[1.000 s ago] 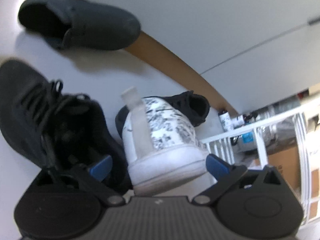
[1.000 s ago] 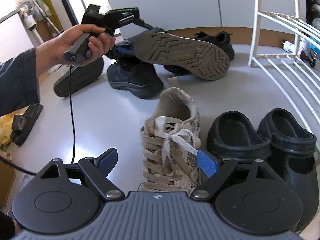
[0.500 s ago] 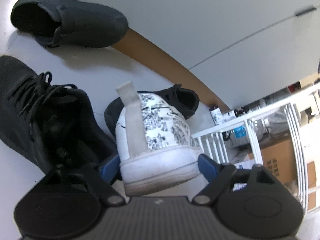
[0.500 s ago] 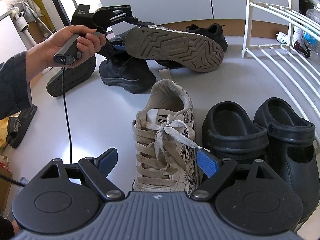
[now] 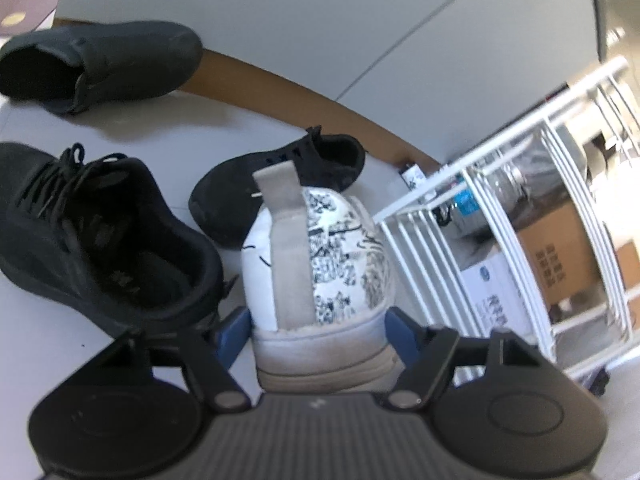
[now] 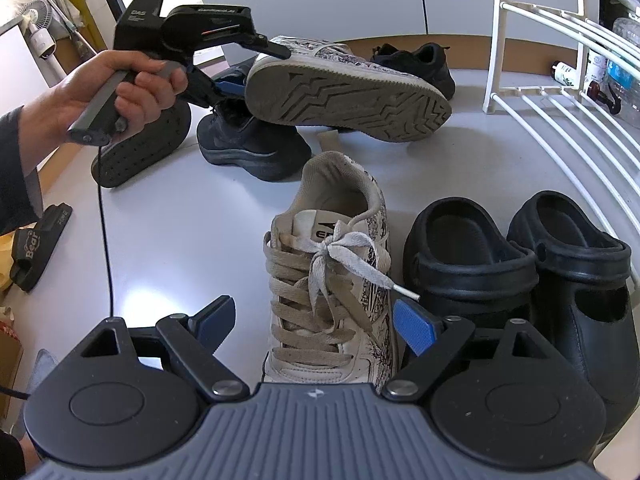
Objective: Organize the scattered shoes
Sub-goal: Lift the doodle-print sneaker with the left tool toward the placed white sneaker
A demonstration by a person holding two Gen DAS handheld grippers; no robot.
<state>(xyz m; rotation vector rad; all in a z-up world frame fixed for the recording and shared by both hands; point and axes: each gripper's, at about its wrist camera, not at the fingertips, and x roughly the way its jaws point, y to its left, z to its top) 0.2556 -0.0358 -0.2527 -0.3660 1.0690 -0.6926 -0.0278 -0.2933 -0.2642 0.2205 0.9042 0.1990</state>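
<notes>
Risk: slip | our left claw (image 6: 256, 68), closing, pinches white black-printed canvas sneaker (image 5: 320, 280) by heel, lifted above table (image 6: 180, 208) | toe-heavy, could twist free onto black mesh trainer (image 6: 248, 144) | right claw (image 6: 316, 320) spread, empty, over its mate

- bare floor (image 6: 168, 240) left of the laced sneaker (image 6: 332, 280) lies open
- black clogs (image 6: 516, 264) crowd its right
- white rack (image 6: 560, 92) blocks beyond
</notes>
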